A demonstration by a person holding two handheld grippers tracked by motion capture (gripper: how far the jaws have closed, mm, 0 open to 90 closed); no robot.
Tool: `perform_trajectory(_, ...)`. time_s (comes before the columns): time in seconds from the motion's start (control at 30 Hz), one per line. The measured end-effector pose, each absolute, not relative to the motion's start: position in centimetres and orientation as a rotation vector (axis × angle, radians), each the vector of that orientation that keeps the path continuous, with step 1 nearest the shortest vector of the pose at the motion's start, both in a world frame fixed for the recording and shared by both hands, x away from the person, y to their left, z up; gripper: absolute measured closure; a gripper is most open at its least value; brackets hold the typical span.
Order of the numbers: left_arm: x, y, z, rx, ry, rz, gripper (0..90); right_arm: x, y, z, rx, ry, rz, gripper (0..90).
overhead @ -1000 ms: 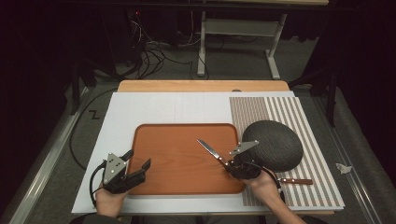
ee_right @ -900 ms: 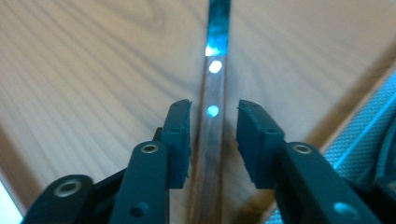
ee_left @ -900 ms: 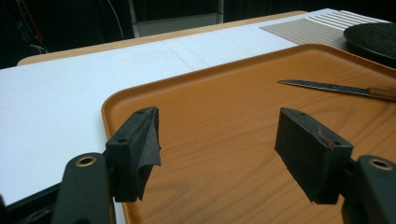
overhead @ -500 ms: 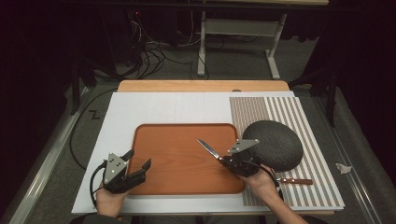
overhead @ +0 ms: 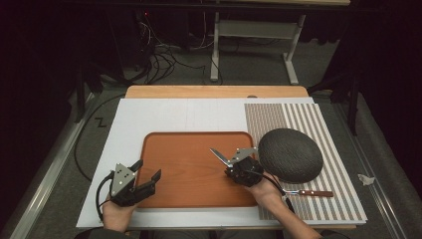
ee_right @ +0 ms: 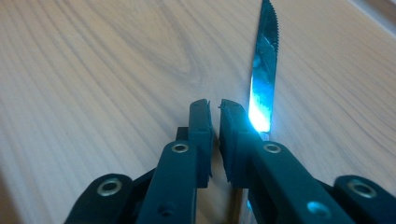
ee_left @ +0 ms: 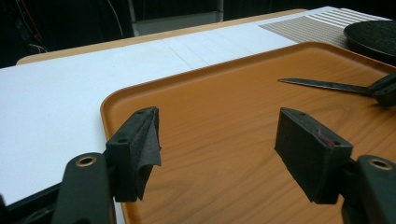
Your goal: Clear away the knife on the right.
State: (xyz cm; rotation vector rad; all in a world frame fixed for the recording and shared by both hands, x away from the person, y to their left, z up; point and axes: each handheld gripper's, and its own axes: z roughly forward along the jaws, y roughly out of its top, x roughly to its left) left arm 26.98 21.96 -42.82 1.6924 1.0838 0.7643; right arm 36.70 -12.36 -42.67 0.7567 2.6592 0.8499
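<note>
Now: two grippers, two knives, one tray

At the tray's front-left corner the left gripper gapes wide, empty. Over the orange wood-grain plastic tray the right gripper clamps a serrated steel knife. Rightward: one dark oval mat, one wooden-handled knife near the table's front-right corner.

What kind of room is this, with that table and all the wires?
Probably a lab or recording workspace: a person's handheld left gripper and right gripper work over a tray, with cables on the dark floor behind.
</note>
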Motion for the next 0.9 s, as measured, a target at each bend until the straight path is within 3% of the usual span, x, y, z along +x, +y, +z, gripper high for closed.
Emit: perform_trajectory(0.9, 27.0, 21.9, -42.8, 1.699, 1.083, 0.764, 30.6, 38.2, -13.2, -42.9, 0.85, 2.61, 0.832, 84.3)
